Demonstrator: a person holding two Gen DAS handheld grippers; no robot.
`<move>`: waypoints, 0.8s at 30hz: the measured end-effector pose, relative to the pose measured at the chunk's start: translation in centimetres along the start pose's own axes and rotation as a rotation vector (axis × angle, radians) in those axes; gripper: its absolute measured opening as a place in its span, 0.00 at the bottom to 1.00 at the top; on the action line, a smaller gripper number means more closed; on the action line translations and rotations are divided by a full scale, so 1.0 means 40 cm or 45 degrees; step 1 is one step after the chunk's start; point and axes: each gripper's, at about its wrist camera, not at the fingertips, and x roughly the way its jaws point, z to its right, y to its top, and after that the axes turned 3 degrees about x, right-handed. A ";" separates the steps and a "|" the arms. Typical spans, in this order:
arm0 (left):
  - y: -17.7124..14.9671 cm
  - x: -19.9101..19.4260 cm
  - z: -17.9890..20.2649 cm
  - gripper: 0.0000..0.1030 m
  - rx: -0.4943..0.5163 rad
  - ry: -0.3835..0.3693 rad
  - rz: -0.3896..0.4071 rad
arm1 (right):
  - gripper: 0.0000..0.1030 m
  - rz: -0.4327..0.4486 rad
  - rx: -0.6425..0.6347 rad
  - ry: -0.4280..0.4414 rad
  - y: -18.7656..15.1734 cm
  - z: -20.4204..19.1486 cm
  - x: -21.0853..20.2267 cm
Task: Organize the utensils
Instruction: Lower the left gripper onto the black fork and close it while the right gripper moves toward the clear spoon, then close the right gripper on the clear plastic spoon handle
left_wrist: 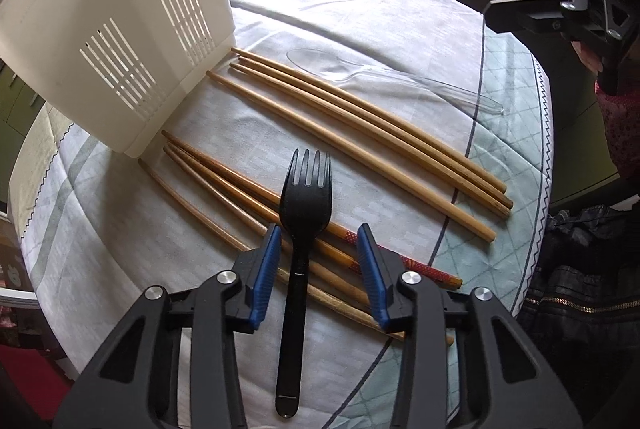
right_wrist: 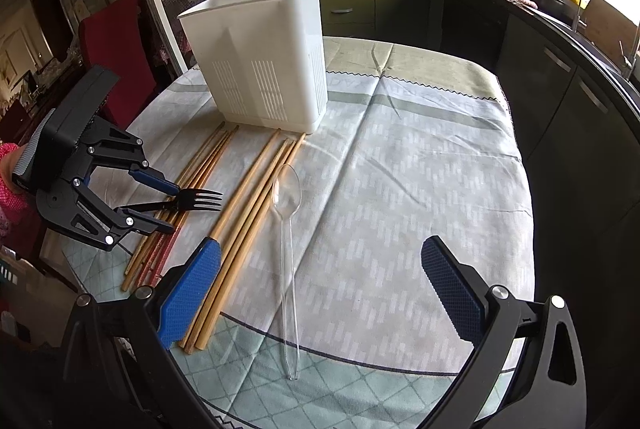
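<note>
Your left gripper [left_wrist: 318,249] sits with fingers apart, straddling the black plastic fork [left_wrist: 301,229], which lies across the darker wooden chopsticks [left_wrist: 224,185]. The white slotted plastic utensil holder [right_wrist: 260,61] stands upright toward the tabletop's far edge; its contents cannot be seen. Pale wooden chopsticks [right_wrist: 248,213] and a clear plastic spoon [right_wrist: 289,229] lie beside it. Your right gripper [right_wrist: 320,269] hovers with fingers wide apart.

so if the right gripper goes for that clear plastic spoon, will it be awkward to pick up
Probably somewhat. The clear spoon lies flat on the tablecloth, so the open right gripper has little to pinch. Its handle looks thin, so it is likely light and may flex or slide. The rounded bowl may let it rock when nudged.
</note>
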 end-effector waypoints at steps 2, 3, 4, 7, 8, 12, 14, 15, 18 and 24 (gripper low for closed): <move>0.004 -0.002 0.012 0.24 0.016 -0.013 -0.001 | 0.96 -0.007 -0.001 -0.005 0.005 0.001 0.005; 0.004 -0.002 0.014 0.22 0.017 -0.017 0.001 | 0.96 -0.010 -0.002 -0.009 0.007 0.000 0.008; 0.005 -0.002 0.016 0.21 0.017 -0.018 0.002 | 0.96 -0.012 -0.005 -0.010 0.009 -0.002 0.010; 0.004 0.000 0.016 0.20 0.029 -0.025 -0.003 | 0.96 -0.020 -0.024 -0.006 0.013 -0.013 0.017; 0.003 0.000 0.017 0.20 0.040 -0.022 -0.003 | 0.96 -0.024 -0.034 -0.006 0.013 -0.017 0.019; 0.005 0.001 0.018 0.10 0.065 -0.005 -0.009 | 0.96 -0.065 -0.084 -0.040 0.018 -0.029 0.036; 0.001 -0.003 0.020 0.09 0.071 0.018 -0.002 | 0.96 -0.094 -0.125 -0.057 0.021 -0.034 0.051; -0.002 -0.005 0.019 0.09 0.067 0.025 0.002 | 0.96 -0.119 -0.150 -0.056 0.024 -0.038 0.062; -0.010 -0.018 0.011 0.08 0.039 0.008 0.035 | 0.96 -0.199 -0.226 -0.043 0.030 -0.051 0.100; -0.025 -0.039 0.014 0.08 0.038 0.018 0.076 | 0.74 -0.312 -0.334 -0.022 0.037 -0.088 0.170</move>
